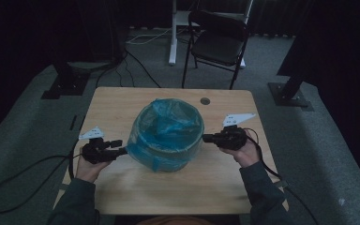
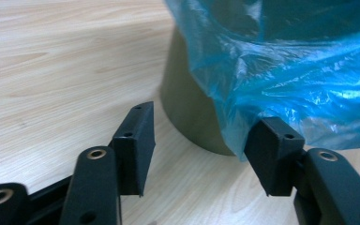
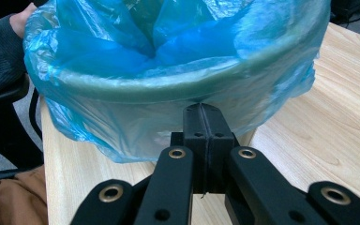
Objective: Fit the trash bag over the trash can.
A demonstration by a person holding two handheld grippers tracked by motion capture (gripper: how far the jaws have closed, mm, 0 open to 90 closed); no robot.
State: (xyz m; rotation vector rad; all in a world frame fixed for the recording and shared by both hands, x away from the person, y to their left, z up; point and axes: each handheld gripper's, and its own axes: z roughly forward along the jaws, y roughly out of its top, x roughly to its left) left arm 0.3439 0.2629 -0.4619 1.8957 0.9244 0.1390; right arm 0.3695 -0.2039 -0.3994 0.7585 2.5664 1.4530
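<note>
We have one bin [image 1: 166,138] lined with one blue bag [image 1: 168,123], standing mid-surface [image 1: 122,101], and two claws flanking it: our left claw [image 1: 120,151] at the bin's 9 o'clock, our right claw [image 1: 206,138] at its 3 o'clock. Both sit right up against the bag's overhang, so neither hand is clearly nearer. In the left gripper view the left claw [image 2: 206,150] stands spread, with the bag's loose hem [image 2: 281,93] hanging just ahead of it toward 1 o'clock and brushing one pad; nothing is pinched there. In the right gripper view the right claw [image 3: 205,123] is pressed together just under the rim [image 3: 178,84]; whether a fold of film is caught between its pads we cannot tell. We judge the next move turns on the left claw: the hem lies ahead and slightly right of it, so it must edge in before closing
</note>
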